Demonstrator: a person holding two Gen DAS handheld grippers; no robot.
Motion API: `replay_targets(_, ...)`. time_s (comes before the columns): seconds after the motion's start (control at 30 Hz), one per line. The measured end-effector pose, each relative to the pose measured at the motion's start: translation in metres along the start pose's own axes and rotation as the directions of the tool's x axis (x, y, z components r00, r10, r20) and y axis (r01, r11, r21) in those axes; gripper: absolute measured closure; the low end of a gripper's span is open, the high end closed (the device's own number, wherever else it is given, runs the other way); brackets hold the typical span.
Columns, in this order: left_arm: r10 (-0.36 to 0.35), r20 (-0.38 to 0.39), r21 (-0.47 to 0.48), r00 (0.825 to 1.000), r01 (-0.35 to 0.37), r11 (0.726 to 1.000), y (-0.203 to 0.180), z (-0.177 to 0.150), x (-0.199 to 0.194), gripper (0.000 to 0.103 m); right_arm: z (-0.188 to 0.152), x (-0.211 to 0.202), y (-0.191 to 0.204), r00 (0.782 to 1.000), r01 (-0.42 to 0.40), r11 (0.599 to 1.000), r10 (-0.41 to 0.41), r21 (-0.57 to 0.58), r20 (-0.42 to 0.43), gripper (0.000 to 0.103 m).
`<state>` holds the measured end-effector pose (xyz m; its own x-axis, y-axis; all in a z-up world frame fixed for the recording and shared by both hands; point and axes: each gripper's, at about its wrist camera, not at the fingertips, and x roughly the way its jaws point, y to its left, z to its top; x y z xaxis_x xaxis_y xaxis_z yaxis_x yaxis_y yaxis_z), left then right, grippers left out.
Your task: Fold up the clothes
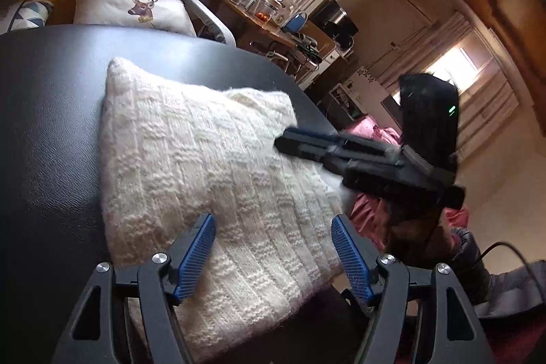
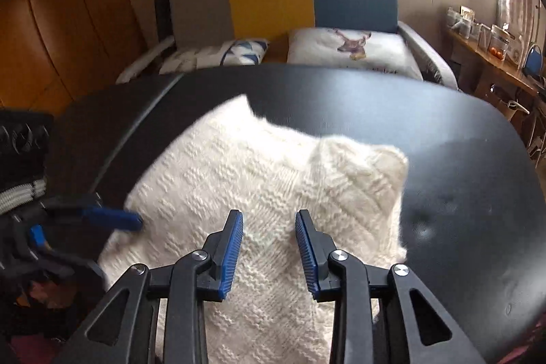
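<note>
The white knitted sweater [image 1: 211, 179] lies mid-frame under both: left gripper [image 1: 273, 248] wide apart, right gripper [image 2: 269, 248] narrower, both empty.

Folded cream knit sweater [image 1: 204, 173] on black table [image 1: 51, 125]; left gripper [image 1: 273, 227] spread above it, right gripper [image 1: 290, 142] at far edge.
</note>
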<state>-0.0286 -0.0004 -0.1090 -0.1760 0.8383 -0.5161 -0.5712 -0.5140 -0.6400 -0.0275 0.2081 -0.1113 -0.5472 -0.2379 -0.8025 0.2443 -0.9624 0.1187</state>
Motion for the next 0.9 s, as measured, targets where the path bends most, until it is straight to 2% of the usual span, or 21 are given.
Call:
replay_targets(0.07,0.043,0.062,-0.028,0.997,-0.041,0.999,0.011,0.017,-0.016,0.023,-0.016,0.007,-0.005,1.0,-0.015,1.0,0.015,0.009,0.017,0.071)
replay_targets(0.13,0.138,0.099,-0.071,0.985,-0.131,0.989,0.03,0.04,-0.023,0.022,-0.028,0.005,-0.013,0.997,-0.05,0.998,0.048,0.028,0.055,0.071)
replay_targets(0.17,0.151,0.099,-0.1,0.984,-0.141,0.985,0.041,0.052,-0.021,0.022,-0.032,0.004,-0.017,0.996,-0.069,0.997,0.066,0.043,0.067,0.07)
replay_targets(0.23,0.132,0.08,-0.173,0.988,-0.117,0.978,0.067,0.074,-0.012,0.022,-0.037,0.004,-0.024,0.991,-0.102,0.993,0.097,0.058,0.087,0.07)
replay_targets(0.33,0.072,0.021,-0.278,0.997,-0.063,0.959,0.103,0.099,0.014,0.031,-0.04,0.005,-0.028,0.987,-0.125,0.991,0.119,0.05,0.108,0.071)
replay_targets(0.43,0.014,-0.054,-0.346,0.998,-0.032,0.938,0.129,0.116,0.044,0.032,-0.043,0.005,-0.029,0.983,-0.141,0.989,0.136,0.036,0.124,0.071)
replay_targets(0.53,-0.035,-0.149,-0.363,0.988,-0.022,0.932,0.144,0.125,0.076,0.032,-0.046,0.004,-0.032,0.978,-0.165,0.986,0.159,0.038,0.138,0.071)
replay_targets(0.67,-0.026,-0.21,-0.337,0.977,-0.047,0.94,0.15,0.13,0.104,0.032,-0.047,0.005,-0.033,0.973,-0.182,0.983,0.175,0.034,0.148,0.071)
replay_targets(0.7,-0.024,-0.223,-0.33,0.974,-0.052,0.943,0.152,0.131,0.111,0.035,-0.047,0.005,-0.034,0.972,-0.185,0.982,0.178,0.033,0.15,0.071)
replay_targets(0.73,-0.022,-0.237,-0.322,0.971,-0.057,0.945,0.153,0.133,0.118,0.068,-0.047,0.005,-0.035,0.972,-0.189,0.982,0.182,0.031,0.152,0.071)
replay_targets(0.77,0.021,-0.231,-0.276,0.973,-0.086,0.957,0.147,0.134,0.12,0.09,-0.047,0.006,-0.035,0.971,-0.192,0.981,0.185,0.031,0.153,0.071)
replay_targets(0.83,0.138,-0.175,-0.14,0.975,-0.163,0.977,0.119,0.132,0.113,0.091,-0.048,0.006,-0.038,0.969,-0.199,0.979,0.191,0.034,0.156,0.071)
replay_targets(0.9,0.243,-0.1,-0.007,0.965,-0.245,0.97,0.09,0.128,0.104,0.091,-0.049,0.006,-0.039,0.967,-0.206,0.978,0.198,0.035,0.161,0.07)
